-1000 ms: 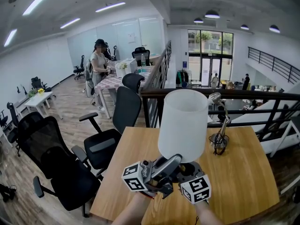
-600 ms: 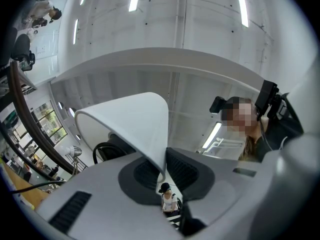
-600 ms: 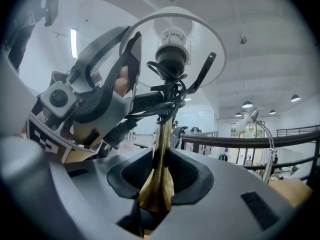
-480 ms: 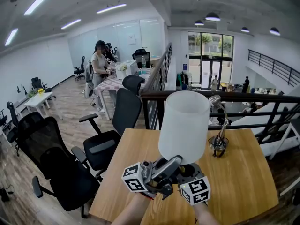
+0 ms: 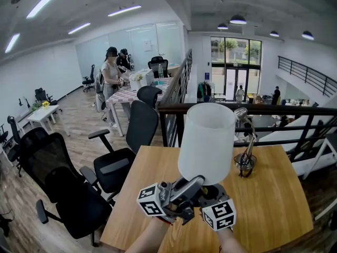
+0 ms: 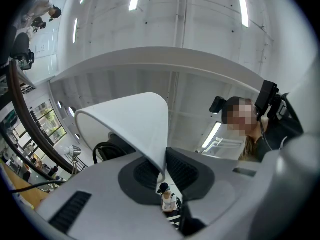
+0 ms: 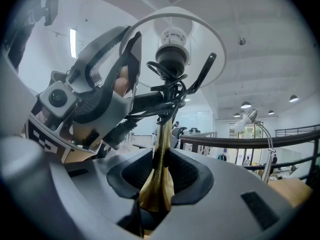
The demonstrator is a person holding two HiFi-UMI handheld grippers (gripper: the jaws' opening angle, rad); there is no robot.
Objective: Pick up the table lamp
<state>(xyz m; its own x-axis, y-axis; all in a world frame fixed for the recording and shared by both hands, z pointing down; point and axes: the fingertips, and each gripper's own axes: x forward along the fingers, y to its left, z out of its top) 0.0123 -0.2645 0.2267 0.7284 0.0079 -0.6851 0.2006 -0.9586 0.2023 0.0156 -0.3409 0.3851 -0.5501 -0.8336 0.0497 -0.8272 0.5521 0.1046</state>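
Observation:
I hold the table lamp up above the wooden table (image 5: 274, 204) with both grippers. Its white cylindrical shade (image 5: 206, 141) stands upright in the head view. My left gripper (image 5: 190, 184) points upward and is shut on the shade's lower rim (image 6: 142, 129), which runs down between its dark pads (image 6: 186, 170). My right gripper (image 5: 208, 192) lies level and is shut on the lamp's brass stem (image 7: 159, 184), just under the black bulb socket (image 7: 172, 56). In the right gripper view the left gripper (image 7: 107, 81) shows close by on the left. The lamp's base is hidden.
A silver desk lamp (image 5: 246, 144) stands at the table's far right side. A dark railing (image 5: 274, 109) runs behind the table. Black office chairs (image 5: 124, 146) crowd the floor to the left. People stand at a far table (image 5: 111, 73).

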